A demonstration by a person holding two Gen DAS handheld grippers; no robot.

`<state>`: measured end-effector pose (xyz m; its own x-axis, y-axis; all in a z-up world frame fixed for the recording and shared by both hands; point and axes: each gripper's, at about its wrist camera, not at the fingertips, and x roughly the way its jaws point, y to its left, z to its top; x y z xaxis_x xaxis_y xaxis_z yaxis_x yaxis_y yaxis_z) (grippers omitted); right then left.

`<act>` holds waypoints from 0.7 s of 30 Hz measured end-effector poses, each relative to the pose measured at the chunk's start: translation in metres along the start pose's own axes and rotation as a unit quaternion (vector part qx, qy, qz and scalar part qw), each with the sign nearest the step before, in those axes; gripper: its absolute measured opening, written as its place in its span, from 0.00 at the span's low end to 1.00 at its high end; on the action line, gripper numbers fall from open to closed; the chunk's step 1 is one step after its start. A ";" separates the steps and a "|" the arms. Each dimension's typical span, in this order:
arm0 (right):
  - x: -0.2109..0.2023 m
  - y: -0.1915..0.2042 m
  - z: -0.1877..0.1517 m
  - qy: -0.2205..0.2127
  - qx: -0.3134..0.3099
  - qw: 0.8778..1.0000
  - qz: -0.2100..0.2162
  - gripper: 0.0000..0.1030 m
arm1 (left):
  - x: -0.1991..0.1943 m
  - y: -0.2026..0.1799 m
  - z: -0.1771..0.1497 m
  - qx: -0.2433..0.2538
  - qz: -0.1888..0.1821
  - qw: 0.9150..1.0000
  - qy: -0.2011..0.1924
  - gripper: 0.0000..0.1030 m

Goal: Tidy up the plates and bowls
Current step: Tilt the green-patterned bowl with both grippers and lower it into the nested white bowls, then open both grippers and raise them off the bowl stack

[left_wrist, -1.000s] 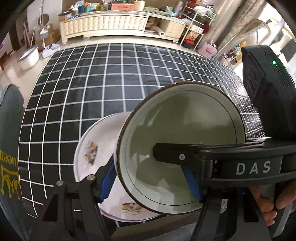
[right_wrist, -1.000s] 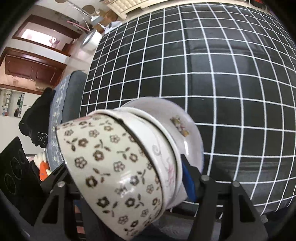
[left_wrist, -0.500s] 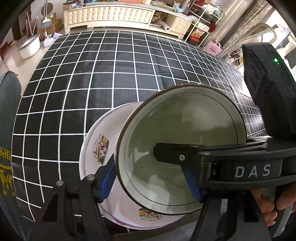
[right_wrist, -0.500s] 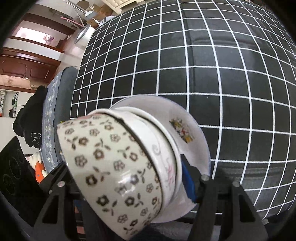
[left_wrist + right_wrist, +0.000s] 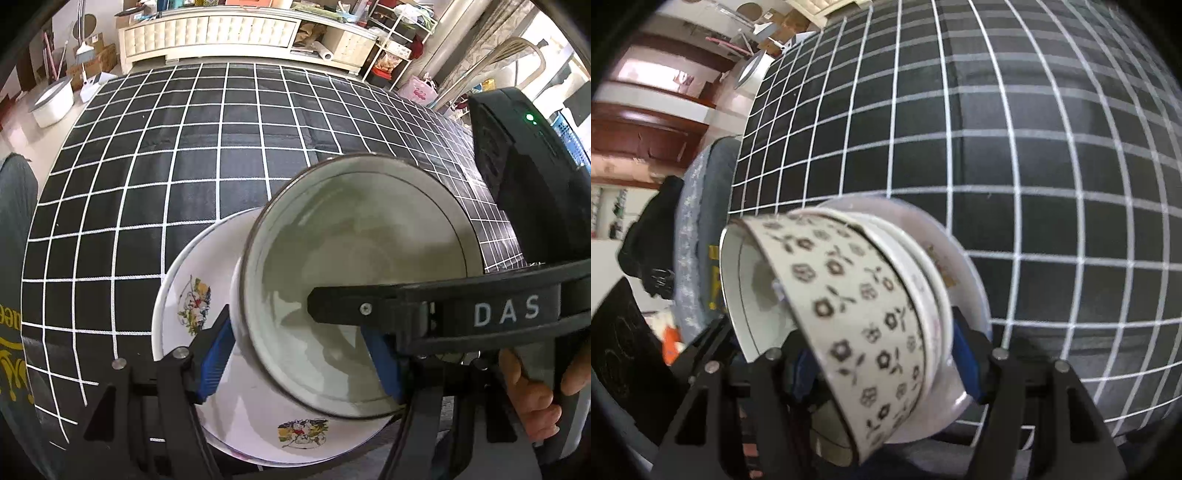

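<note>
A white plate with cartoon prints (image 5: 192,291) lies on the black checked tablecloth (image 5: 184,155) near its front edge. My left gripper (image 5: 299,354) is shut on a white bowl with a dark rim (image 5: 354,280), held tilted over the plate. My right gripper (image 5: 879,354) is shut on the same stack: a flower-patterned bowl (image 5: 857,295) nested with a white pink-marked bowl (image 5: 923,280), tilted on its side over the plate (image 5: 964,266). The right gripper's body shows in the left wrist view (image 5: 509,310).
The checked cloth (image 5: 997,110) stretches far and right. A cream sideboard (image 5: 207,29) and cluttered shelves (image 5: 391,40) stand beyond the table. A white basin (image 5: 51,103) sits on the floor at left. A grey cushion (image 5: 698,206) lies left of the table.
Both grippers and the bowls have shifted toward the table's near edge and tilted further. The flower-patterned bowl now shows its inside. The plate has not moved on the cloth.
</note>
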<state>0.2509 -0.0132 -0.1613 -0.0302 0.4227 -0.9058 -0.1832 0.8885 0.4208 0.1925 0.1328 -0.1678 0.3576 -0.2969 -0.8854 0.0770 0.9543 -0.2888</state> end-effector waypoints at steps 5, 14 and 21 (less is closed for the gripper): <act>-0.007 0.002 0.001 -0.015 -0.012 1.000 -0.015 0.66 | 0.000 0.004 0.003 -0.009 0.008 1.000 0.001 0.64; -0.025 0.000 -0.006 -0.035 -0.022 0.999 -0.024 0.66 | -0.008 0.009 0.003 -0.017 0.022 1.000 -0.007 0.64; -0.051 0.008 -0.021 -0.067 -0.041 0.997 -0.027 0.66 | -0.033 0.007 0.005 -0.023 0.036 0.999 -0.029 0.64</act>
<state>0.2305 -0.0316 -0.1133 0.1129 0.4002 -0.9094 -0.2603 0.8952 0.3617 0.1857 0.1496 -0.1388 0.4137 -0.2230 -0.8827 0.0072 0.9703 -0.2418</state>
